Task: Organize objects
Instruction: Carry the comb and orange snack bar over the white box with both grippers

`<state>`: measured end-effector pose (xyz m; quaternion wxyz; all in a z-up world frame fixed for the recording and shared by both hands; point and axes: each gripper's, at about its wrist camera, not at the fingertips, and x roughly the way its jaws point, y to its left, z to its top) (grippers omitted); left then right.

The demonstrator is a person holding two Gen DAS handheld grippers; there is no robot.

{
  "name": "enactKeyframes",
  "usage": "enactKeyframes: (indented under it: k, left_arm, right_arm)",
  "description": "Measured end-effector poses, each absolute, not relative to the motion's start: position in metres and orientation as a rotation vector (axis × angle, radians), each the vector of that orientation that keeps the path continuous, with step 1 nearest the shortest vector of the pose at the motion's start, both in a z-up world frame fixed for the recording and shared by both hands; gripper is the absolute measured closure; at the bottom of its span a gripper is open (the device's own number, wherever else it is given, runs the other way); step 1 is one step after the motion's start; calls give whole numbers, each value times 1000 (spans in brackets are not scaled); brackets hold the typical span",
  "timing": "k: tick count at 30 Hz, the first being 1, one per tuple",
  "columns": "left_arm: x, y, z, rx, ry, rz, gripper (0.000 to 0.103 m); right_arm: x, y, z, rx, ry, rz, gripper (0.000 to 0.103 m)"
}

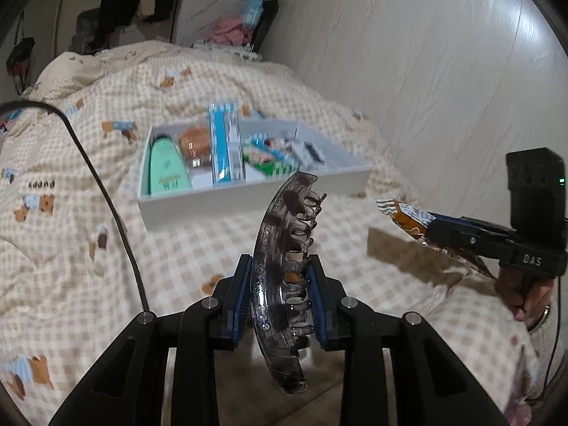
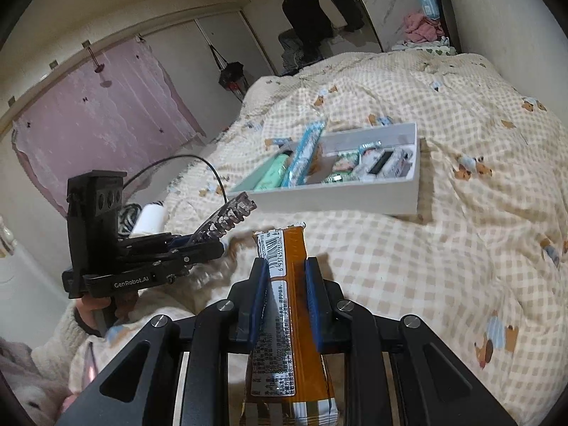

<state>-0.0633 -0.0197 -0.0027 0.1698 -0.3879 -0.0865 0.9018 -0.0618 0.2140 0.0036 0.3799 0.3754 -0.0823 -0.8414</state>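
My left gripper (image 1: 280,269) is shut on a dark translucent hair claw clip (image 1: 284,248), which stands upright between the blue pads, a little short of the white box (image 1: 248,195). My right gripper (image 2: 285,269) is shut on an orange snack bar wrapper (image 2: 287,305) with a barcode on it. The right wrist view also shows the left gripper (image 2: 213,245) with the clip (image 2: 227,220) at the left. In the left wrist view the right gripper (image 1: 429,227) holds the bar (image 1: 408,216) at the right. The white box (image 2: 355,198) lies on the bed ahead, holding a mint tube (image 1: 167,170), a blue-and-white carton (image 1: 225,145), a round orange item (image 1: 194,142) and small packets.
The box rests on a checked bear-print quilt (image 1: 71,184) covering the bed. A black cable (image 1: 106,191) arcs over the quilt at left. A pale wall (image 1: 443,53) runs along the bed's right side. Dark clothes (image 2: 305,10) hang at the far end; a pink curtain (image 2: 99,113) is left.
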Motion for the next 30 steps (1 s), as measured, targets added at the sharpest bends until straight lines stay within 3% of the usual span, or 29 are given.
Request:
enactKeyframes:
  k: [7, 15, 20, 24, 30]
  left_arm:
    - [-82, -35, 60, -922, -359, 2630, 70]
    - [-133, -30, 126, -717, -377, 2741, 70]
    - [-170, -21, 112, -775, -436, 2735, 70]
    - [-175, -32, 94, -797, -552, 2709, 70]
    - [-182, -38, 52, -902, -539, 2787, 70]
  right_arm:
    - [-89, 230, 59, 687, -434, -2225, 80]
    - [-167, 198, 110, 676, -487, -2282, 80]
    - [-201, 171, 80, 713, -589, -2229, 80]
    - [-213, 145, 54, 797, -493, -2267, 80]
    - [-215, 122, 23, 821, -408, -2337, 80]
